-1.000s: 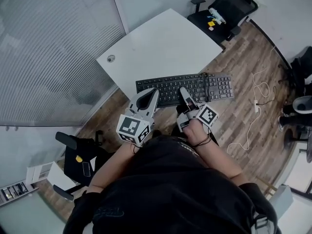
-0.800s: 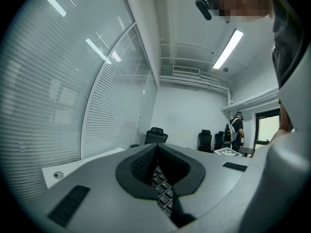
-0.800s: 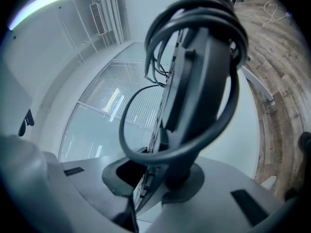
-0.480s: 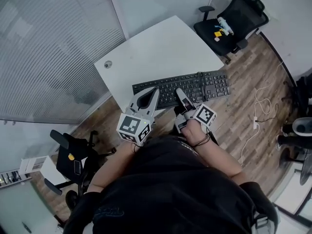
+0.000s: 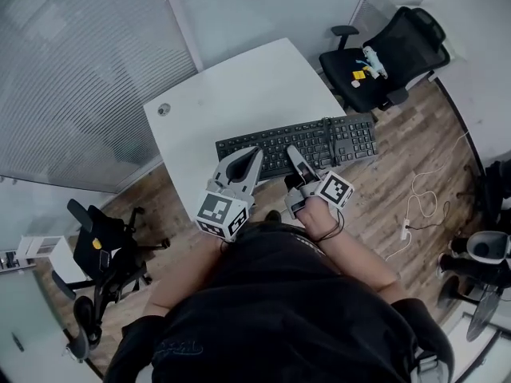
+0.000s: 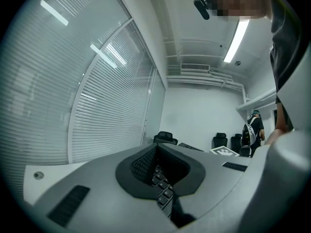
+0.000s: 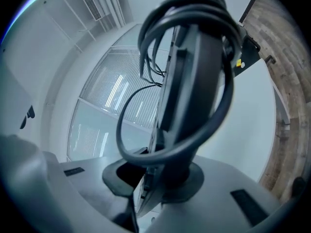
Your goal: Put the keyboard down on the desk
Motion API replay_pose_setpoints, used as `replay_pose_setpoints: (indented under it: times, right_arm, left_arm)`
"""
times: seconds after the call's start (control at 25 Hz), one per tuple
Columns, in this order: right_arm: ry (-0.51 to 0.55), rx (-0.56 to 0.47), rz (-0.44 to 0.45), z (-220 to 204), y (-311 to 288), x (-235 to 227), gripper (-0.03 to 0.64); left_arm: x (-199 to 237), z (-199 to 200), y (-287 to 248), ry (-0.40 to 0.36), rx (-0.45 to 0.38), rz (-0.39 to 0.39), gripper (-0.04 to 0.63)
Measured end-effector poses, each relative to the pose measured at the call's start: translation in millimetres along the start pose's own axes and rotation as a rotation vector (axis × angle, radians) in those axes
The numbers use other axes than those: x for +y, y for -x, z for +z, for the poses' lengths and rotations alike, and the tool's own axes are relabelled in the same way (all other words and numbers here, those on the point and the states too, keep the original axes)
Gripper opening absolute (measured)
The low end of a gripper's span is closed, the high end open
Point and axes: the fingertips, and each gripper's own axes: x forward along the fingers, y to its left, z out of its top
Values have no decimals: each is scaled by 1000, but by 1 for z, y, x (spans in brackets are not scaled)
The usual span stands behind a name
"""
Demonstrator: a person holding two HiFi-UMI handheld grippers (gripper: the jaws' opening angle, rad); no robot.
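A black keyboard (image 5: 299, 144) hangs flat between both grippers, its left part over the near corner of the white desk (image 5: 231, 94), its right end over the wood floor. My left gripper (image 5: 252, 153) is shut on the keyboard's near edge; keys (image 6: 161, 182) show between its pads. The right gripper (image 5: 292, 152) grips the same edge further right. In the right gripper view the keyboard (image 7: 187, 76) stands edge-on, with its dark cable (image 7: 146, 47) looped round it. Whether it touches the desk I cannot tell.
A black office chair (image 5: 391, 42) with small items on its seat stands at the desk's far right. Another chair (image 5: 100, 250) is at the left. A white cable (image 5: 427, 194) trails over the floor. Glass walls with blinds (image 5: 80, 62) stand behind the desk. A round grommet (image 5: 164, 109) sits in the desktop.
Both grippers have carried the keyboard towards the desk; it now overlaps the desk's near corner more than before. The grip on it is unchanged.
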Motion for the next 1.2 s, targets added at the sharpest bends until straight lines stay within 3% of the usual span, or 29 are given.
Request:
replay_pose_setpoints:
  times: [0.44, 0.76, 1.04, 1.2]
  right_arm:
    - [-78, 78, -33, -3, 2, -33, 95]
    - [-75, 96, -25, 7, -11, -44, 95]
    - [-114, 127, -92, -2, -29, -64, 97]
    - [-82, 151, -18, -4, -54, -54, 95]
  left_arm:
    - [1, -16, -15, 38, 18, 81, 15]
    - [12, -21, -24, 45, 33, 111, 15]
    - [37, -24, -27, 65, 43, 146, 15]
    - [53, -26, -28, 79, 56, 160, 15]
